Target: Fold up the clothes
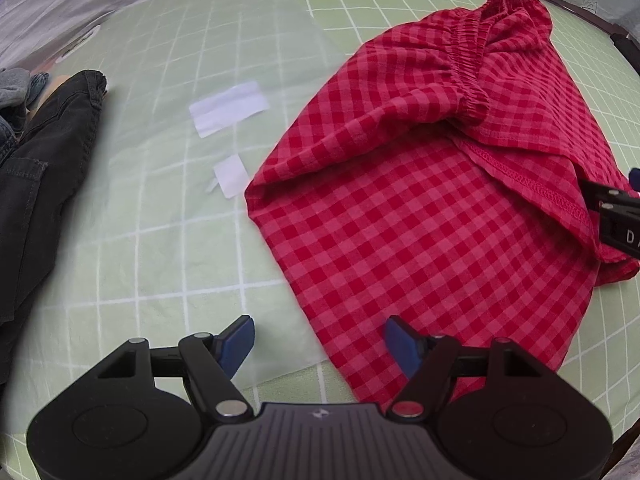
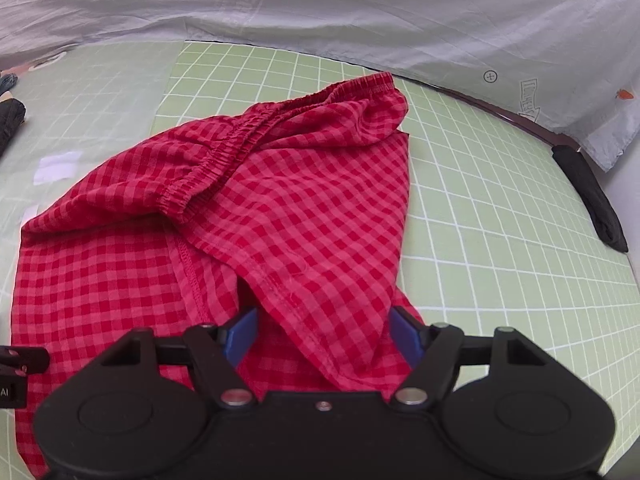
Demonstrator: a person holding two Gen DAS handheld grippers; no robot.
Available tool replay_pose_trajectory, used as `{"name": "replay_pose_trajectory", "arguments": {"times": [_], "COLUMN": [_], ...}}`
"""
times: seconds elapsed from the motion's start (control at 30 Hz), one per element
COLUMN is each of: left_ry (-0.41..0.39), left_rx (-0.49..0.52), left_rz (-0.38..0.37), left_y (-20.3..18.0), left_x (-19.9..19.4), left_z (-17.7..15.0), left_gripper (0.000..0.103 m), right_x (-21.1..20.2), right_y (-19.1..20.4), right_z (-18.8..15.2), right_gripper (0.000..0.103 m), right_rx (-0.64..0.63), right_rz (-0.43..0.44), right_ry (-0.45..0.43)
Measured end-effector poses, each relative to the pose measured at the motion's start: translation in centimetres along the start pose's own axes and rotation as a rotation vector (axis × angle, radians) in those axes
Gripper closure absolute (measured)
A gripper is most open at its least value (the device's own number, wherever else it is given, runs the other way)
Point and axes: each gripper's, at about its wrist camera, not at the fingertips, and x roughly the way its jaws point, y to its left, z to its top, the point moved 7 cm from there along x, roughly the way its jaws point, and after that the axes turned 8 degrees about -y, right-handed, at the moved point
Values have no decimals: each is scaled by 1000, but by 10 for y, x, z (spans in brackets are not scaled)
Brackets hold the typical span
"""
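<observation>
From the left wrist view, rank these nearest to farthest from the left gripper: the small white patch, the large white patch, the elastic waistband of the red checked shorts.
Measured from the left gripper:
1. Small white patch, ahead and slightly left on the green grid mat.
2. Large white patch, just beyond it.
3. Elastic waistband of the red checked shorts, far right.

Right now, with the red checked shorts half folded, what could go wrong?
The folded-over leg of the red checked shorts is puffy and skewed, so pressing it may set a crooked crease. The right claw is open around a loose hem and may pinch both layers. The left claw, open at the edge, could drag the fabric.
</observation>
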Motion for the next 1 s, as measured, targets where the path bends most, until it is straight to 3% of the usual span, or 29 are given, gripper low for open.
{"name": "replay_pose_trajectory", "arguments": {"times": [0.03, 0.07, 0.1, 0.2, 0.33, 0.53, 0.67, 0.77, 1.0], "left_ry": [-2, 0, 3, 7, -7, -38, -31, -27, -10], "left_rx": [-2, -18, -45, -125, -213, -266, -315, -311, -254], "left_rz": [8, 20, 37, 94, 183, 291, 341, 388, 432], "left_y": [0, 1, 3, 4, 3, 1, 2, -1, -15], "left_x": [0, 0, 0, 0, -4, -9, -9, -10, -13], "left_z": [0, 0, -1, -1, -5, -10, -9, -8, -10], "left_gripper": [29, 27, 25, 25, 24, 17, 16, 16, 17], "right_x": [1, 3, 4, 4, 3, 22, 31, 35, 43], "right_y": [0, -1, -2, -21, -79, -213, -274, -287, -286], "right_z": [2, 5, 7, 9, 12, -7, -27, -36, -46], "right_gripper": [57, 80, 88, 99, 100, 100, 100, 98, 71], "right_rx": [-2, 5, 12, 45, 120, 323, 400, 421, 486], "right_rz": [18, 45, 67, 124, 142, 41, -19, -16, 67], "right_ry": [-13, -20, -25, -56, -97, -99, -76, -61, -47]}}
